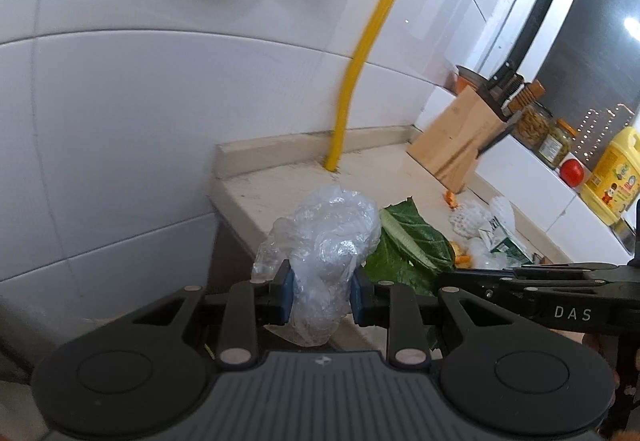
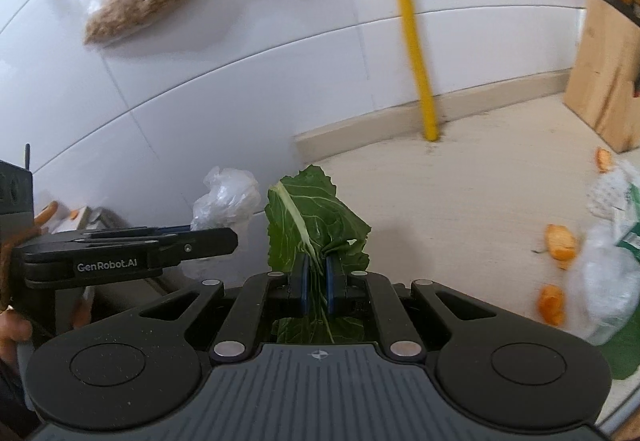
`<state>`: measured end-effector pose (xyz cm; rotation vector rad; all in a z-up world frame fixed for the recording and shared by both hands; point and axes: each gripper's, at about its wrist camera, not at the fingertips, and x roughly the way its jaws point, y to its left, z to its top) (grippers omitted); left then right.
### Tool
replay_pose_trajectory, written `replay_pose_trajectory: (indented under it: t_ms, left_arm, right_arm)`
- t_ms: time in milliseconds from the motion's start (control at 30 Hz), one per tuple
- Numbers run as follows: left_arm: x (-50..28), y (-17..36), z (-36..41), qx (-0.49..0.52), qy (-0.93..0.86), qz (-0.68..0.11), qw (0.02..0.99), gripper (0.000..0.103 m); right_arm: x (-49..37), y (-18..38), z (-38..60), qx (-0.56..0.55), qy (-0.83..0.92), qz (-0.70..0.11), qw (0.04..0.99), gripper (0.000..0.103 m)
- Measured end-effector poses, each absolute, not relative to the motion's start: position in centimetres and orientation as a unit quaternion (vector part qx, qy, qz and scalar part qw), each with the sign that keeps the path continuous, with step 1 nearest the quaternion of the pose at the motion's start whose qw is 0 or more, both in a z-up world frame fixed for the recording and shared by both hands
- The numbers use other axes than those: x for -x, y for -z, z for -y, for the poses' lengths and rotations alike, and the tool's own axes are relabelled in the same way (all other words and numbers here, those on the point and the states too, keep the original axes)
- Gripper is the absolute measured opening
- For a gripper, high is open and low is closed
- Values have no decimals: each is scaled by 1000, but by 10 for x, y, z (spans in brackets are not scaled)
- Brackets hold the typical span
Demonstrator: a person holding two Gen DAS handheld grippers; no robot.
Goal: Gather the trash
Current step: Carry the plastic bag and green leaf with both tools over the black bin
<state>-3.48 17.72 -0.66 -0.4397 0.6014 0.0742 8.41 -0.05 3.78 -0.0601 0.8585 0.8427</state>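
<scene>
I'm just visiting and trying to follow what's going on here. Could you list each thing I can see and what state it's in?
Left tongs: shut on the crumpled plastic bag, lifted off the counter.
Right tongs: shut on the green leaf, held upright.
Orange peels: loose on the counter.
Green carton: lying among the scraps.
Knife block: standing, knives in it.
Yellow bottle: upright on the ledge.

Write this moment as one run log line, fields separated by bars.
left gripper: shut on plastic bag | right gripper: shut on green leaf | counter: orange peels left
</scene>
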Motion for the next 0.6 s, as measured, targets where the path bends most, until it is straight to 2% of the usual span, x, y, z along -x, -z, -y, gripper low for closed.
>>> replay_pose_trajectory:
  t_ms: [600]
  left_arm:
    - [91,6,-221,198,-102,-262,939,22]
  right_arm:
    - [-47,-40,-61,51,-426,-395,812,11]
